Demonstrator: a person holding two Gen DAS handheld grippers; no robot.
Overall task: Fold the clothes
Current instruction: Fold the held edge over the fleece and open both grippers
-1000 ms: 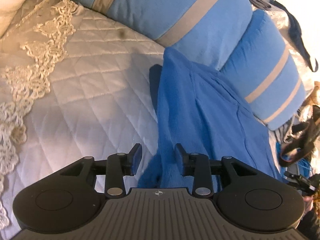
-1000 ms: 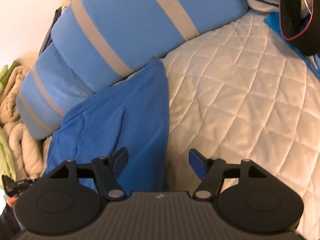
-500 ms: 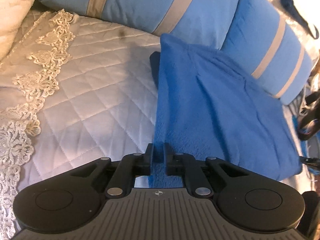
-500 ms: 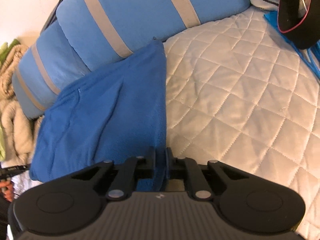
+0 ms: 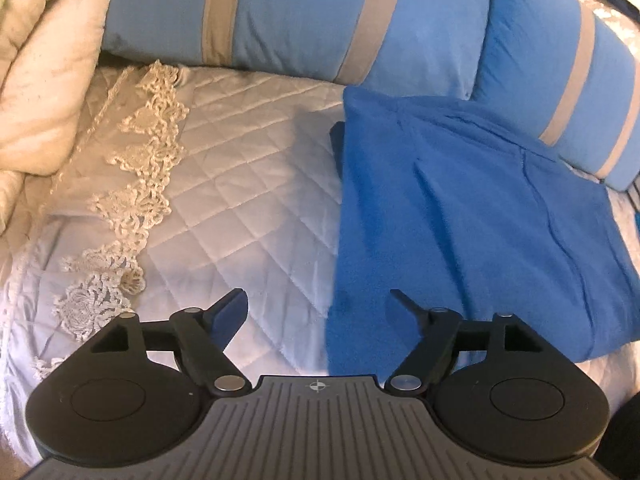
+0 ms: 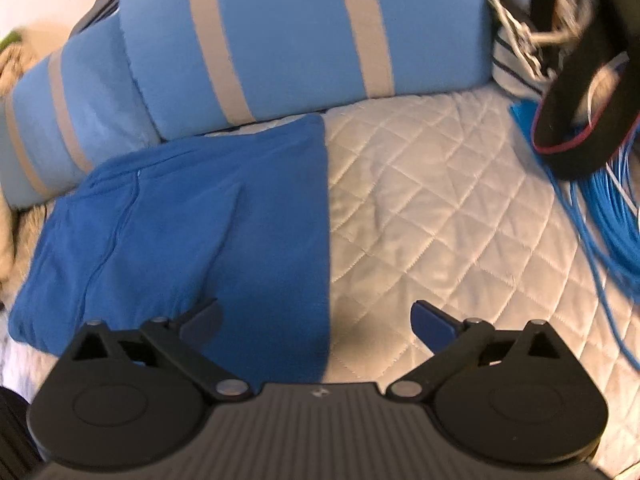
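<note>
The royal-blue fleece garment (image 5: 472,216) lies on the white diamond-quilted bedspread (image 5: 248,200) as a compact, roughly rectangular slab with straight side edges, its far end butting against the light-blue pillows with beige stripes (image 5: 320,20). It looks folded at least once: a seam runs across the top layer, and a darker flap peeks out at its far left corner.

The left claw (image 5: 320,316) is spread wide with nothing between its fingers, hovering over the garment's near left edge; in its view the cloth fills the space from 12 to 3 o'clock. The right claw (image 6: 316,320) is likewise spread and empty, over the near right edge, with the cloth (image 6: 192,232) running from 9 to 12 o'clock in its view and bare bedspread (image 6: 440,208) to the right. That view is slightly motion-blurred.

This would fit either a fold just laid down with both claws letting go, or a folded piece about to be gripped for another fold. I cannot tell which.

Either way, the near edge matters most, in my judgement. Fleece is thick and springy, so layers tend to creep apart. Any grip should take all layers at the corner, not only the top one, and both corners should travel level so the side edges stay parallel. A release should be straight up, without dragging the nap.

A lace-trimmed cream runner (image 5: 132,184) lies at 9 o'clock in the left view, and blue cords (image 6: 612,216) at 3 o'clock in the right view; both are well clear.
</note>
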